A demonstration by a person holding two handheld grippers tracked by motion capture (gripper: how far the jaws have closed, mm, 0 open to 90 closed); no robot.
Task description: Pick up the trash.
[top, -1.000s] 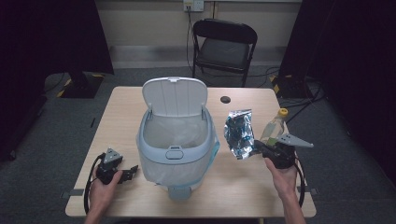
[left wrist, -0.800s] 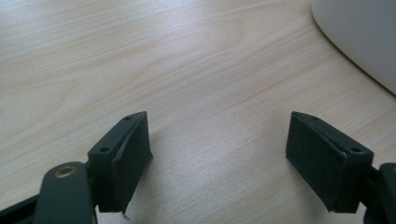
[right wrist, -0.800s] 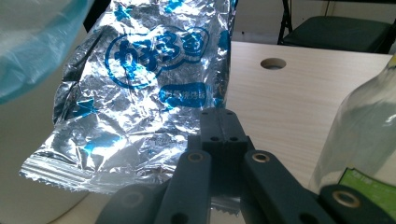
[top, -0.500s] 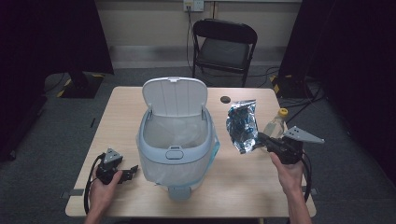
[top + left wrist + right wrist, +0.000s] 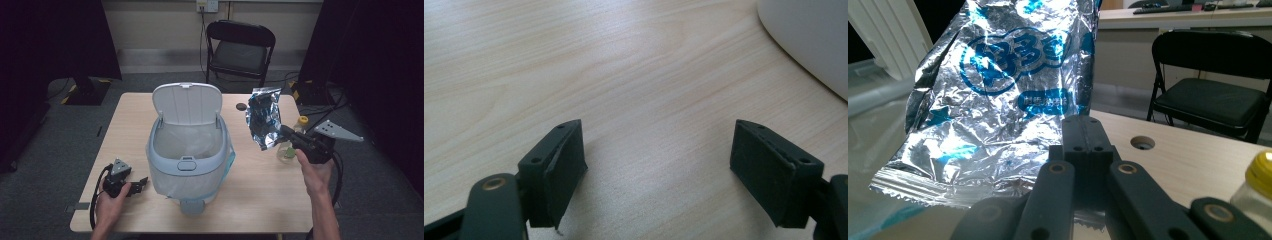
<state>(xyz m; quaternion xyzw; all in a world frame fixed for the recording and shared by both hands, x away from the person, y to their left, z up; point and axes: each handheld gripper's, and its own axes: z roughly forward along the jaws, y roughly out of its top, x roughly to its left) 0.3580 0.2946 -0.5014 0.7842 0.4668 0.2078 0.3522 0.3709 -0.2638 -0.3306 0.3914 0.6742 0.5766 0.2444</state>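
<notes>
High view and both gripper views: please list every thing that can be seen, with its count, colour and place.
table: one, light wood, centre of the room.
bin: one, pale blue-grey with a white liner, lid up, middle of the table.
foil bag: one, silver with blue print, lifted off the table to the right of the bin.
bottle: one, clear with a yellow cap, on the table behind the bag.
round hole: one, dark, far side of the tabletop.
folding chair: one, black, beyond the table.
wall socket: one, white, on the back wall.
left gripper: one, black, fingers apart over bare wood beside the bin.
right gripper: one, black, fingers pinching the bag's lower edge.
</notes>
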